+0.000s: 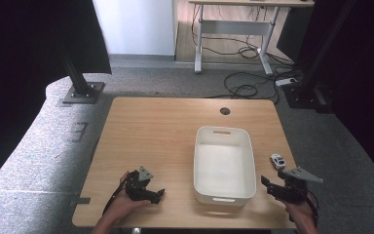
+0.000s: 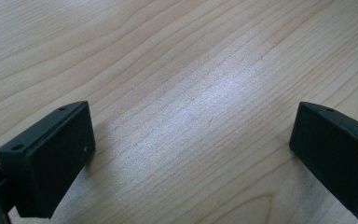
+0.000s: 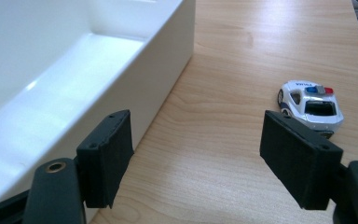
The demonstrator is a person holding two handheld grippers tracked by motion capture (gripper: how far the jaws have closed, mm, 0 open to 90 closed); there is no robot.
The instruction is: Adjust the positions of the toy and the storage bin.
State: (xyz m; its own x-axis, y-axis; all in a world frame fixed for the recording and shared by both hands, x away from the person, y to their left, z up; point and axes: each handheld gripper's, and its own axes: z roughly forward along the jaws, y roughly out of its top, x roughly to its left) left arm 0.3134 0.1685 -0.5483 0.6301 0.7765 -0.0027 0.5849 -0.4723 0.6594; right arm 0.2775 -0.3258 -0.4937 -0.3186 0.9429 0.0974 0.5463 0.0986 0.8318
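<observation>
A wooden table (image 1: 165,146) seen from above, with a person's two hands entering at 6 o'clock, each holding a black two-jaw gripper.

At about 7 o'clock on the table, the left gripper (image 1: 157,194) rests low near the front edge, apart from everything else. In the left gripper view its jaws stand wide apart with nothing but bare wood grain between them, so it holds nothing. It seems parked out of the way, leaving the work to the other hand.

At the table's centre-right, around 5 o'clock, sits a white bin (image 1: 223,165), long side running front to back, empty inside. It looks placed as the drop-off spot, within easy reach of both hands.

Just right of the bin, near 4 o'clock by the table's right edge, lies a small white toy police car (image 1: 277,160) with a blue and red light bar, standing on its wheels on the wood.

The right gripper (image 1: 269,184) hovers just in front of the car, between the bin's wall and the table edge. In the right gripper view its jaws are wide open and empty; the car (image 3: 311,107) sits just beyond the right-hand jaw, a little off the centre line. Likely the gripper is open for a grasp and must shift towards the car first.
</observation>
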